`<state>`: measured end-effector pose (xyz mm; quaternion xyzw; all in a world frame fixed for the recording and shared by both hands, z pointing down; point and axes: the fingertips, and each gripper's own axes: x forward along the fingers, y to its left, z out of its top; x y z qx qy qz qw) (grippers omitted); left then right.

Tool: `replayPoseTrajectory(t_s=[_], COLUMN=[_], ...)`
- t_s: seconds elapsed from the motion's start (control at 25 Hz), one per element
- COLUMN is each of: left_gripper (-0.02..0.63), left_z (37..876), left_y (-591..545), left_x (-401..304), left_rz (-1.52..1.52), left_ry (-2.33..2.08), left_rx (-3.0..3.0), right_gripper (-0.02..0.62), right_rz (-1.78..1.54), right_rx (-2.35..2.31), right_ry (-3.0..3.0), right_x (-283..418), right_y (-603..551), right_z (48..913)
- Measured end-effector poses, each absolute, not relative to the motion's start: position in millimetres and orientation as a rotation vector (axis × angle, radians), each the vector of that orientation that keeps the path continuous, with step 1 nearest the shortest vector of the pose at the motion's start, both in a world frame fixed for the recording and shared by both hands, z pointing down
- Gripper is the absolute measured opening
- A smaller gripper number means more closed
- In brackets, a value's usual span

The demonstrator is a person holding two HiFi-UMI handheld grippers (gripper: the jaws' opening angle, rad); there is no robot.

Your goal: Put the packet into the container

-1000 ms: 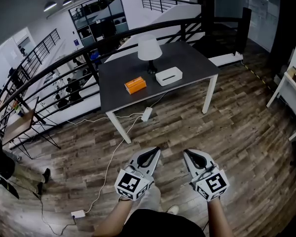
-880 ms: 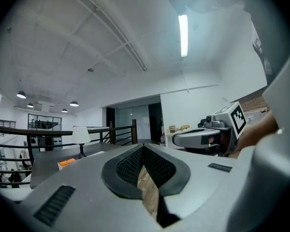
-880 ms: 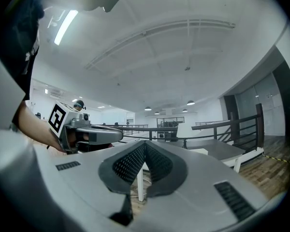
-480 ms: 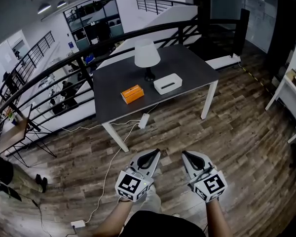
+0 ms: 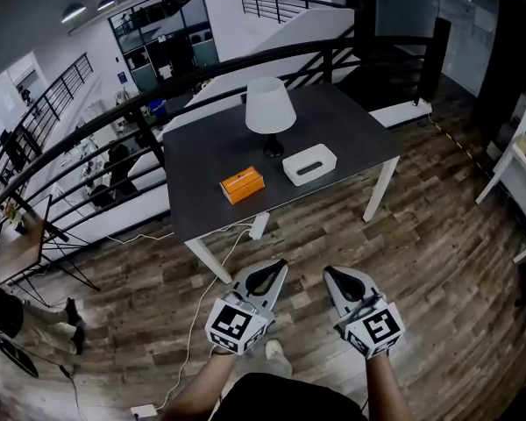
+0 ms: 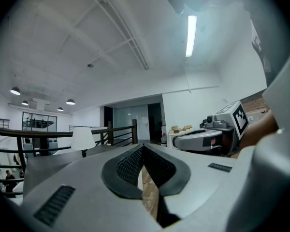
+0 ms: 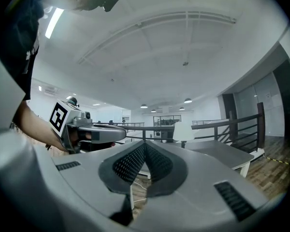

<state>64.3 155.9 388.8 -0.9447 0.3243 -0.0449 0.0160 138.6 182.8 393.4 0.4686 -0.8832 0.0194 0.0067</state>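
An orange packet [image 5: 242,185] lies on the dark grey table [image 5: 210,160], left of a white open container [image 5: 309,164]. Both grippers are held level over the wooden floor, well short of the table's near edge. My left gripper [image 5: 276,267] is shut with nothing in it; in its own view its jaws [image 6: 143,147] meet at the tip. My right gripper [image 5: 330,274] is shut and empty too, its tip [image 7: 145,144] closed. Neither gripper view shows the packet or the container.
A white lamp [image 5: 270,110] stands on the table behind the container. A black railing [image 5: 114,117] runs behind the table. A white cable [image 5: 206,279] and power strip [image 5: 259,226] lie on the floor by the table's leg. Another white table [image 5: 517,160] is at the right.
The table with packet and container has come nearer and lower in the head view as the person walks toward it. Both grippers stay shut and side by side.
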Motion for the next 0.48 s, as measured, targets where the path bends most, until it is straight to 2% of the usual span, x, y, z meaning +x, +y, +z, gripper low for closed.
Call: replayPoseTrajectory(t_s=[0.48], left_gripper=[0.006], left_z=[394.3], left_y=[85.9], left_x=[14.6], left_rz=[-0.102], left_ry=[1.005], left_rx=[-2.969], right_gripper=[0.005], right_rz=[0.055], right_rx=[1.486], right_ry=[-2.729], right_x=[93.0], right_y=[110.0], right_z=[392.2])
